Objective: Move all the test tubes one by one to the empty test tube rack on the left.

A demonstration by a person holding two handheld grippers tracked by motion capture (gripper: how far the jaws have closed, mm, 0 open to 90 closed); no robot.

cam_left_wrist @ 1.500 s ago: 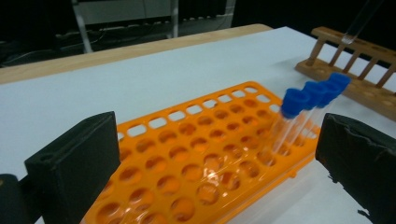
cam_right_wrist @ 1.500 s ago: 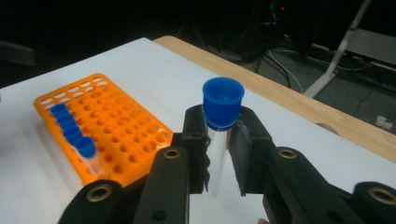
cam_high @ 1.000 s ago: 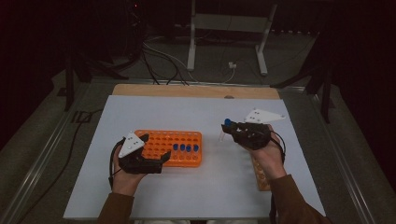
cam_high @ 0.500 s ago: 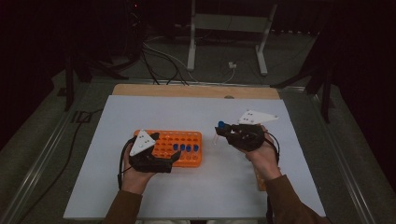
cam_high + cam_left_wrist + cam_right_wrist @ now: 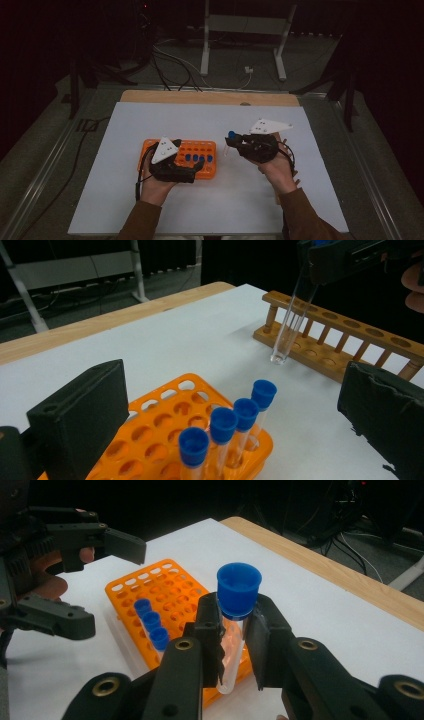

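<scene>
An orange tube rack [image 5: 150, 146] lies mid-table with several blue-capped tubes [image 5: 195, 158] standing in a row. My left gripper [image 5: 187, 157] hovers over the rack's near side, jaws wide open, with the capped tubes [image 5: 222, 422] ahead between its jaws and untouched. My right gripper [image 5: 232, 144] is shut on a clear test tube [image 5: 231, 650] with a blue cap [image 5: 239, 590], held upright above the sheet to the right of the orange rack [image 5: 170, 587]. The same held tube [image 5: 290, 325] hangs in front of a wooden rack [image 5: 340, 340].
A white sheet [image 5: 125, 200] covers the table, with a wooden edge [image 5: 200, 97] at the far side. The wooden rack's holes are empty. Cables [image 5: 175, 65] and a stand base [image 5: 240, 30] lie on the floor beyond.
My left gripper has moved right, over the orange rack's near side. The right gripper has drifted slightly left with the tube still in it.
</scene>
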